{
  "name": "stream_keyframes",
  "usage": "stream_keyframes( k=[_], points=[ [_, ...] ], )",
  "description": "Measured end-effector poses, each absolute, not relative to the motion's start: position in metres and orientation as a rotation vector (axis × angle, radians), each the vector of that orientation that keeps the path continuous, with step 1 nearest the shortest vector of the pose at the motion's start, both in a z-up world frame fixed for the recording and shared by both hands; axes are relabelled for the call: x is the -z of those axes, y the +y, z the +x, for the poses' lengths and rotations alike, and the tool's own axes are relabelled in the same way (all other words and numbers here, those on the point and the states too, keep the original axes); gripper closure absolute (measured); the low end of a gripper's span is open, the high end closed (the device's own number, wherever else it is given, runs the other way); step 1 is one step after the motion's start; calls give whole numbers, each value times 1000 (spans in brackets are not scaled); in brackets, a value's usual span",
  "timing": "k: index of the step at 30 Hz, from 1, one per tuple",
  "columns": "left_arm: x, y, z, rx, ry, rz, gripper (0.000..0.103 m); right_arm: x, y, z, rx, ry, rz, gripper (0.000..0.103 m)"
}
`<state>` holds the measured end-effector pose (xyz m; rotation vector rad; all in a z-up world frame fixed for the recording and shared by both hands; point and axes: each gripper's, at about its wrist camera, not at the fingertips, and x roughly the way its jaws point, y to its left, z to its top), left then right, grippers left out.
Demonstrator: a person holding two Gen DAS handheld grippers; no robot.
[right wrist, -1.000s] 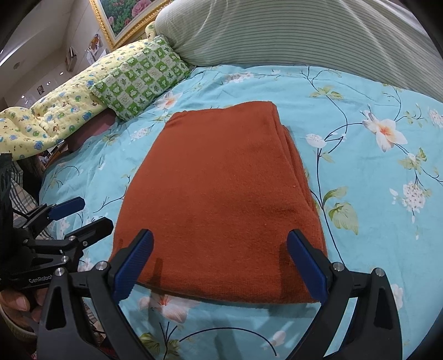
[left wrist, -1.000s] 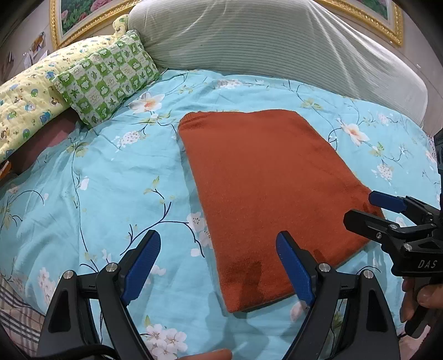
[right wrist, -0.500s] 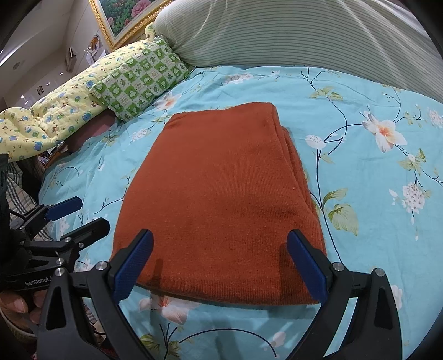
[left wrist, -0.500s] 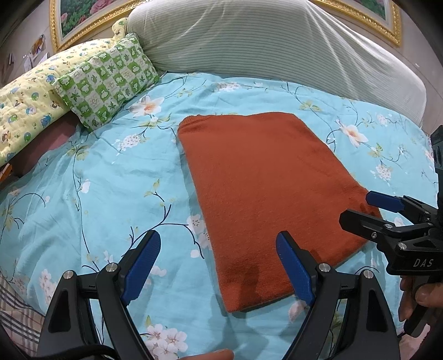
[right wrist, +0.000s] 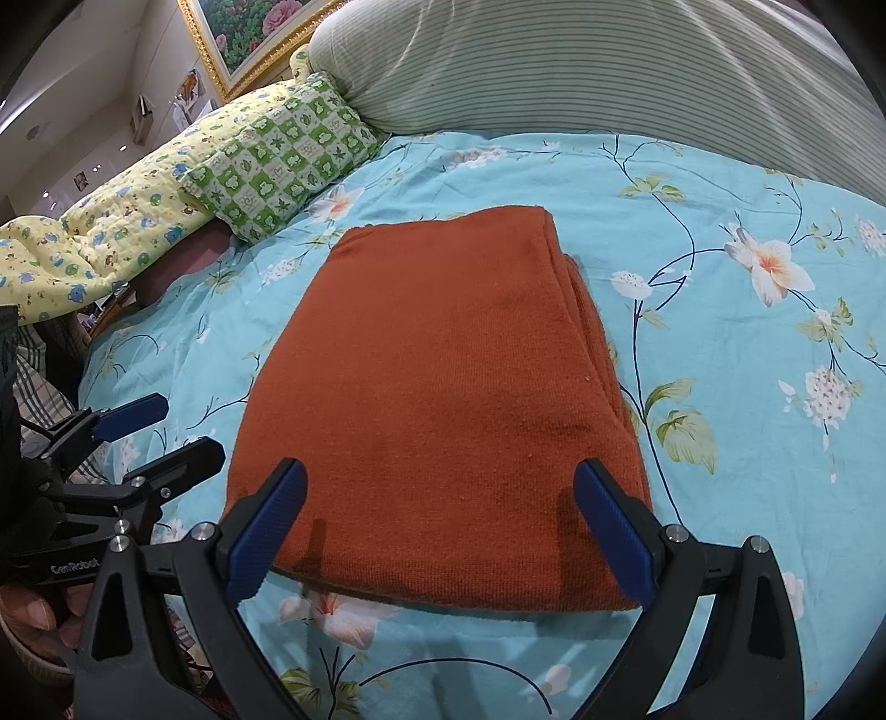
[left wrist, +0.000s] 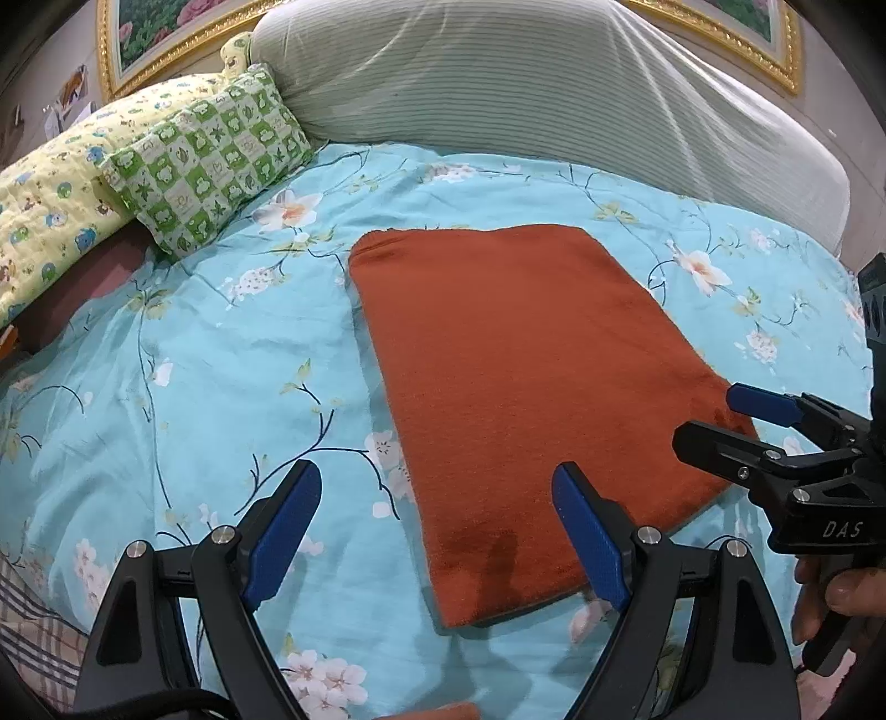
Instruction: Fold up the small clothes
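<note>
A rust-orange knit garment [left wrist: 531,399] lies folded flat in a rectangle on the blue floral bedspread [left wrist: 194,360]; it also shows in the right wrist view [right wrist: 443,399], with stacked fold edges along its right side. My left gripper [left wrist: 437,498] is open and empty, hovering over the garment's near left corner. My right gripper [right wrist: 437,509] is open and empty, just above the garment's near edge. Each gripper shows in the other's view: the right one [left wrist: 736,421] at the garment's near right corner, the left one [right wrist: 160,432] to the left of the garment.
A green checked pillow [left wrist: 210,166] and a yellow patterned quilt [left wrist: 50,183] lie at the back left. A large striped bolster [left wrist: 554,94] runs along the head of the bed. A gold picture frame [right wrist: 232,50] hangs behind.
Both grippers have drifted very slightly; the garment lies as before and both stay open.
</note>
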<state>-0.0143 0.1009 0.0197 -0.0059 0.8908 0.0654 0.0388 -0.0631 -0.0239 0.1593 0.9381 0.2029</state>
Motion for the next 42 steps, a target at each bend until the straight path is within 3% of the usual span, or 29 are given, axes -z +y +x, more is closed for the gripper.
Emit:
stream_keyframes(
  k=[42],
  points=[
    [-17, 105, 0, -105, 885, -1, 17, 18, -65, 44, -200, 936, 167, 6]
  ],
)
